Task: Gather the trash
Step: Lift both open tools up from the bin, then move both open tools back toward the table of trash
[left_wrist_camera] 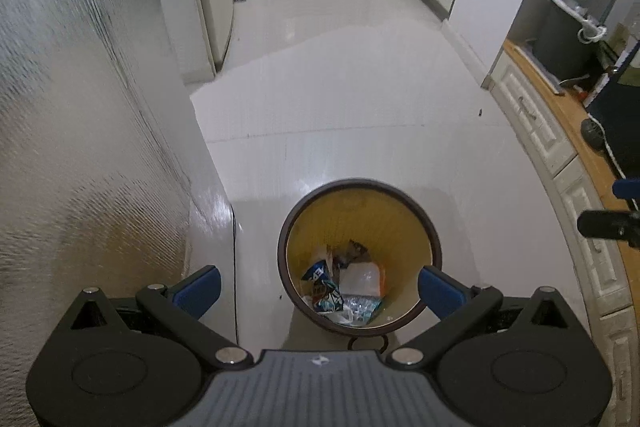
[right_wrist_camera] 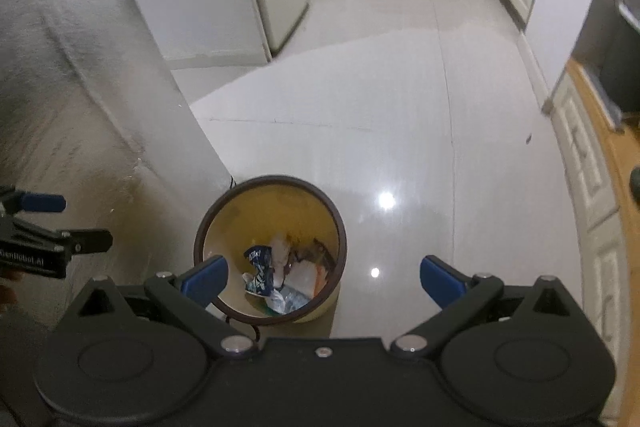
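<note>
Both hand-held grippers, left [left_wrist_camera: 318, 289] and right [right_wrist_camera: 324, 279], are held wide open, empty, above the bin [left_wrist_camera: 434, 227]; light, crinkly wrappers [left_wrist_camera: 326, 291] inside are best pinched by an edge.

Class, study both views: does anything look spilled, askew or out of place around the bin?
Nothing much: the bin stands upright with wrappers inside. One small dark speck lies on the floor near the cabinets.

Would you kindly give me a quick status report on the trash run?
Left gripper open, empty. Right gripper open, empty. Bin on the floor below, wrappers inside. Nothing blocking it.
</note>
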`<action>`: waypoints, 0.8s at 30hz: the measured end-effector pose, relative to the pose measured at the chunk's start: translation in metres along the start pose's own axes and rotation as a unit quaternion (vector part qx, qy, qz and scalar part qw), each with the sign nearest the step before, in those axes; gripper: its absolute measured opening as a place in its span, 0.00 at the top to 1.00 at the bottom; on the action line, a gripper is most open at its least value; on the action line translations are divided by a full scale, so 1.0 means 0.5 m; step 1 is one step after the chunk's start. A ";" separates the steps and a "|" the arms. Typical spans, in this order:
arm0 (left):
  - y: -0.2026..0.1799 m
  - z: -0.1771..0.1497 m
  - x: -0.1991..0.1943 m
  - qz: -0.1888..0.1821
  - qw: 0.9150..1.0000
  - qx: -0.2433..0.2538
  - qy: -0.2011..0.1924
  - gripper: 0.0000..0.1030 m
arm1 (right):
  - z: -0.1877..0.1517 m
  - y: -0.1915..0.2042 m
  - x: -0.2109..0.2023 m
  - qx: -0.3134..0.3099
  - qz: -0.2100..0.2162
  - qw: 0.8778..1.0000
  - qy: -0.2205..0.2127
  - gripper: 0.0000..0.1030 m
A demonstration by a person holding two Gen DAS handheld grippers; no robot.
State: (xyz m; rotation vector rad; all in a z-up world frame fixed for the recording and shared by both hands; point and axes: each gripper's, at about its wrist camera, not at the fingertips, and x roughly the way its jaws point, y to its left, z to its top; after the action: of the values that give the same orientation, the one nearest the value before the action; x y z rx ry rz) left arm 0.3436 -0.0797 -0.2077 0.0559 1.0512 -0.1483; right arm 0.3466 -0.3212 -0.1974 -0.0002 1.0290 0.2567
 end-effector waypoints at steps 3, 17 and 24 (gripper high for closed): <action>-0.004 -0.004 -0.042 0.001 1.000 0.002 -0.019 0.00 | 0.002 0.000 -0.036 0.003 0.003 1.000 -0.021 0.00; -0.027 -0.006 -0.258 -0.010 0.990 0.002 -0.140 0.00 | -0.008 0.044 -0.234 -0.012 0.010 0.990 -0.140 0.00; -0.040 -0.004 -0.395 -0.011 0.975 0.004 -0.221 0.00 | -0.008 0.054 -0.338 0.002 0.008 0.976 -0.217 0.00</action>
State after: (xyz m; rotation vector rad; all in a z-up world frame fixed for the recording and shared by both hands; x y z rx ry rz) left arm 0.2428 -0.0803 -0.0370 0.0177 0.6071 -0.1753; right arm 0.2547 -0.3310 -0.0532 0.0649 0.5944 0.2549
